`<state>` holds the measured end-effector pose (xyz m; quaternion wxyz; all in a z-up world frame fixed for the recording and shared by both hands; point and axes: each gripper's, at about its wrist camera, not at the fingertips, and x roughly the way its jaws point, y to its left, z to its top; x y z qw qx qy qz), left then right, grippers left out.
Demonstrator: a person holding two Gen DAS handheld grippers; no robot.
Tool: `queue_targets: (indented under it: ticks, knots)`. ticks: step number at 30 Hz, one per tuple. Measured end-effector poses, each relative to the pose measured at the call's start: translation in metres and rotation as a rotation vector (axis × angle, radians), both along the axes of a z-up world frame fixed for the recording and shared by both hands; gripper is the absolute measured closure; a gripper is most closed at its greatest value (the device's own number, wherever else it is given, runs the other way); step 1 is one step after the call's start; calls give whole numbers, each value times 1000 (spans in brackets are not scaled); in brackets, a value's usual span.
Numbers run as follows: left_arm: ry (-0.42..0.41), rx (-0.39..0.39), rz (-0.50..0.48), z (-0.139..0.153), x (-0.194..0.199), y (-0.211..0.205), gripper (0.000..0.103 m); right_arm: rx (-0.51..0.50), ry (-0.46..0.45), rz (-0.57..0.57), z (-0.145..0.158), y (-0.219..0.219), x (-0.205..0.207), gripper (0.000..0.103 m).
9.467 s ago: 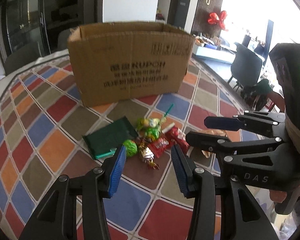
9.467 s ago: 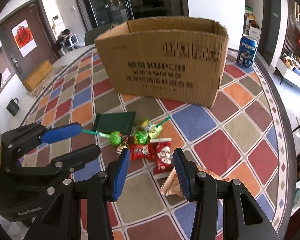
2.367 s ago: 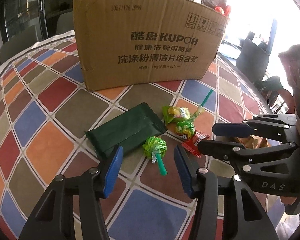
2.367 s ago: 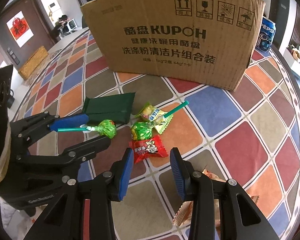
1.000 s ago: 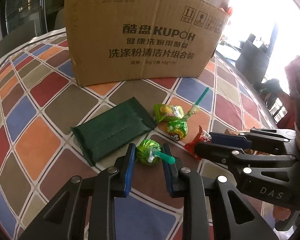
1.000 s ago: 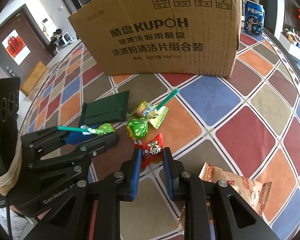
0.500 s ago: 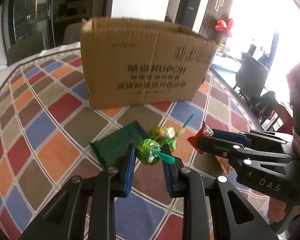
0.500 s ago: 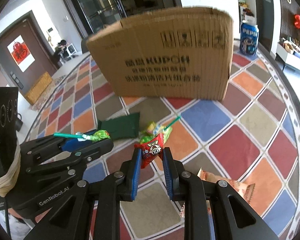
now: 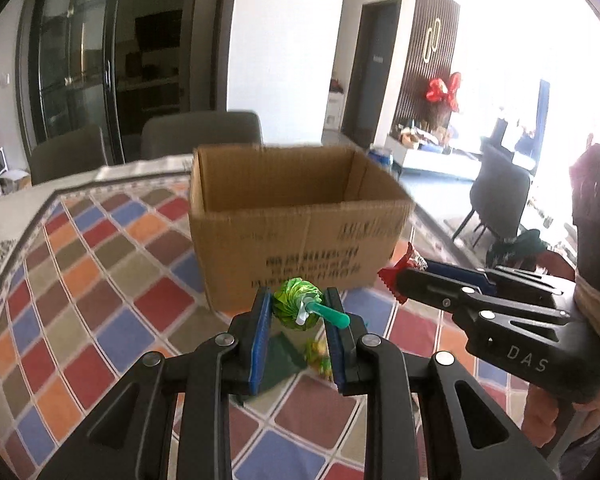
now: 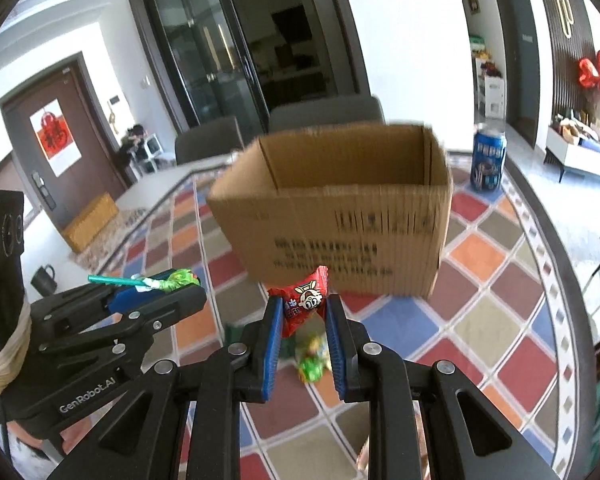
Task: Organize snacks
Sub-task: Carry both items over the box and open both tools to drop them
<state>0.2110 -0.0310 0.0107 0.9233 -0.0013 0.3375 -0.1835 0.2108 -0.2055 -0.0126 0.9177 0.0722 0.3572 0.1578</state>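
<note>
**Two sweets held above the table, box ahead**

A green lollipop (image 9: 297, 309) is clamped between the blue pads of the left gripper (image 9: 296, 320), its teal stick pointing right across the right-hand pad. A red packet (image 10: 305, 300) is pinched upright in the right gripper (image 10: 302, 320), jaws narrowed onto it. Both are held clear of the checked table (image 9: 100, 248), just before the near wall of the open box (image 9: 300, 216), which is seen blurred. A dark green pack (image 9: 278, 360) and yellow-green sweets (image 10: 314, 356) are left on the table below the grippers. A blue can (image 10: 488, 162) is seen beside the box's right side, toward the table's far edge.
</note>
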Motion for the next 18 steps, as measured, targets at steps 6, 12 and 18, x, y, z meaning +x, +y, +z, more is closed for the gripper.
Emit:
queue_targets:
  ticks: [6, 12, 18]
  knots:
    - [-62, -4, 7, 29, 10, -1, 77, 16, -71, -4, 30, 1, 8, 80]
    - [-89, -4, 11, 47, 30, -2, 77, 22, -108, -13, 51, -1, 24, 80]
    - [-77, 14, 18, 53, 59, -4, 77, 23, -87, -24, 57, -5, 51, 80]
